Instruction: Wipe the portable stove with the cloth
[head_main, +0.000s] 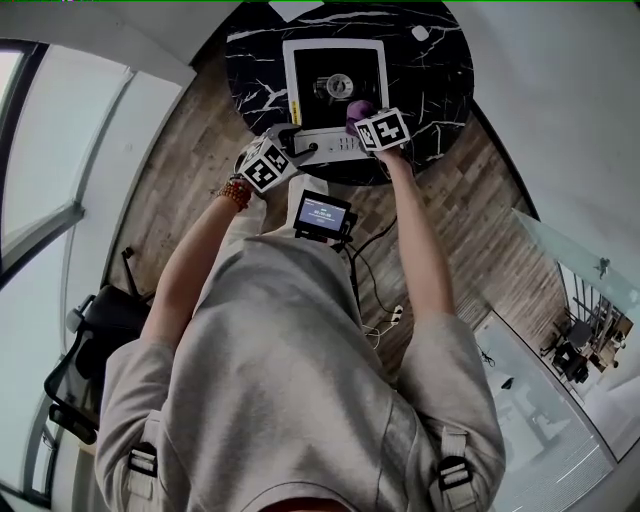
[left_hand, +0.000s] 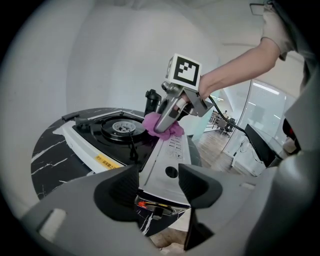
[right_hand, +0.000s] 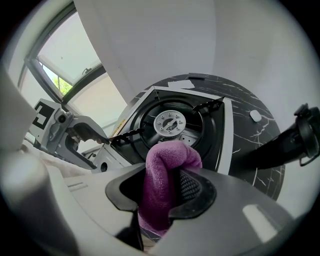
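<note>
The portable stove (head_main: 291, 80) has a white rim, a black top and a silver side panel, and stands on a round black marble table (head_main: 440, 70). My right gripper (head_main: 360, 118) points steeply down, shut on a purple cloth (head_main: 355, 106). The cloth (left_hand: 151, 121) is pressed onto the stove where the black top meets the silver panel (left_hand: 172, 155). In the right gripper view the cloth (right_hand: 162, 170) bulges up between the jaws in front of the burner (right_hand: 169, 122). My left gripper (head_main: 290, 148) is at the stove's near left corner. Its jaws stand apart astride the silver panel, and I see no pad pressing on it.
A small white object (head_main: 421, 33) lies on the table's far right. A device with a lit screen (head_main: 322, 214) hangs at the person's chest, with cables (head_main: 385, 320) on the wooden floor below. A black chair (head_main: 90, 340) stands at the left, and glass partitions at the right.
</note>
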